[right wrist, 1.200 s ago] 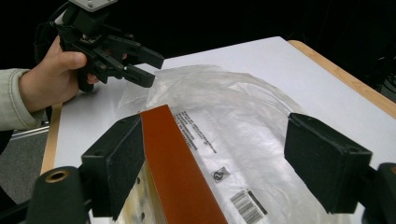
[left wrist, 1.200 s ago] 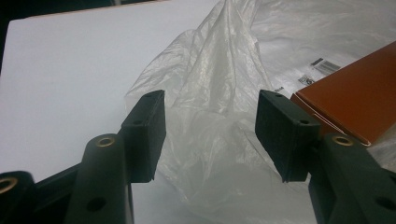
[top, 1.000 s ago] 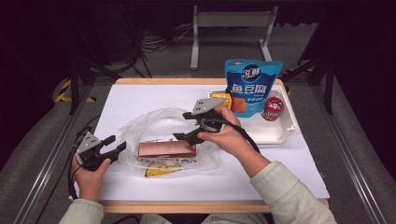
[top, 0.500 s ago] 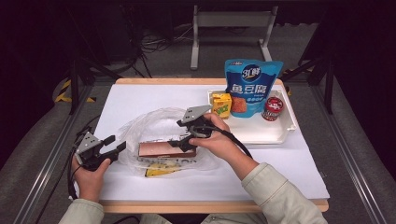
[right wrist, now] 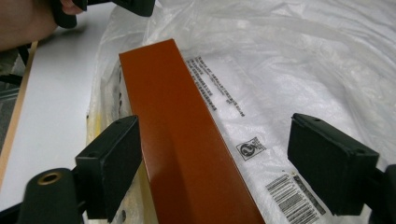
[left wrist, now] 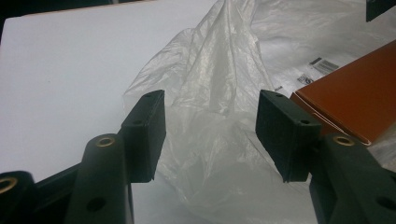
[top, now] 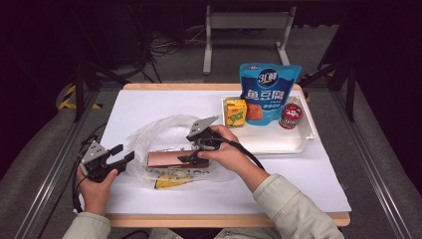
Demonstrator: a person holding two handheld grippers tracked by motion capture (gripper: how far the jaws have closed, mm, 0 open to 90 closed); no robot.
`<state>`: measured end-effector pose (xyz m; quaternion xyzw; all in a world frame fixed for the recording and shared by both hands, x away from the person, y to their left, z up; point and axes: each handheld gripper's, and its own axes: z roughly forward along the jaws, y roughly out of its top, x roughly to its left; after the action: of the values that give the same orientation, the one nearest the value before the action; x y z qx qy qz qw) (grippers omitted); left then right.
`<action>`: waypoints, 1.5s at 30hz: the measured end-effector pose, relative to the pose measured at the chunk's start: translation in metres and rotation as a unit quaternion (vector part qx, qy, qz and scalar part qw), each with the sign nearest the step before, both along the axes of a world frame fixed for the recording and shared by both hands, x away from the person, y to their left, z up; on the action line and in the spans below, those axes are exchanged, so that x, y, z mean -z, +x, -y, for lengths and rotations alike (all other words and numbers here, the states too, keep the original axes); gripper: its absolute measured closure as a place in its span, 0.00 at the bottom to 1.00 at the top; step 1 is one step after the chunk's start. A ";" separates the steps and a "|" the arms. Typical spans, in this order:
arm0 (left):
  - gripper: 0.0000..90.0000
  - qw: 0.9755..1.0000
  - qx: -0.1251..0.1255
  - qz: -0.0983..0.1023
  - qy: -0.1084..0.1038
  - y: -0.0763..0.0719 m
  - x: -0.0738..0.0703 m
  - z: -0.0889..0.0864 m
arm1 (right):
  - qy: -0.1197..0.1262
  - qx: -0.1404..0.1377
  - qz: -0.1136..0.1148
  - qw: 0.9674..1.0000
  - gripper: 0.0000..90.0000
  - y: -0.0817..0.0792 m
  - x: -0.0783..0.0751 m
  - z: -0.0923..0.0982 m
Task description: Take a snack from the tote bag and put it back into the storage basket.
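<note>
You have the box (top: pixel 169 160) lying in the bag (top: pixel 154 137) near the bench's front edge, both grippers' jaws open, right gripper (right wrist: pixel 210 172) astride it; tray (top: pixel 303 142) items remain unpacked.

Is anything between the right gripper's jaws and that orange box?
Nothing visible. The right gripper has open jaws straddling the orange box, one pad close beside its edge. The box lies on the clear plastic bag.
</note>
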<state>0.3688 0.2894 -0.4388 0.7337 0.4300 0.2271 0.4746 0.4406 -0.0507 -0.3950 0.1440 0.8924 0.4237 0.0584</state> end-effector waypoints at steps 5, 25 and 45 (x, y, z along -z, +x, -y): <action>0.48 1.000 0.001 -0.001 0.000 0.000 0.000 0.000 | -0.012 -0.001 -0.007 1.000 0.21 0.002 0.005 -0.002; 0.48 1.000 -0.015 0.001 -0.002 -0.010 0.001 -0.011 | -0.049 -0.036 -0.010 0.998 0.16 0.005 0.019 -0.018; 0.48 1.000 -0.020 0.001 0.000 -0.015 0.001 -0.015 | -0.118 -0.068 0.004 0.991 0.19 0.010 0.033 -0.030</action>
<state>0.3541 0.3042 -0.4400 0.7246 0.4441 0.2371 0.4707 0.4502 -0.0207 -0.4284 0.0734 0.9437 0.3186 0.0499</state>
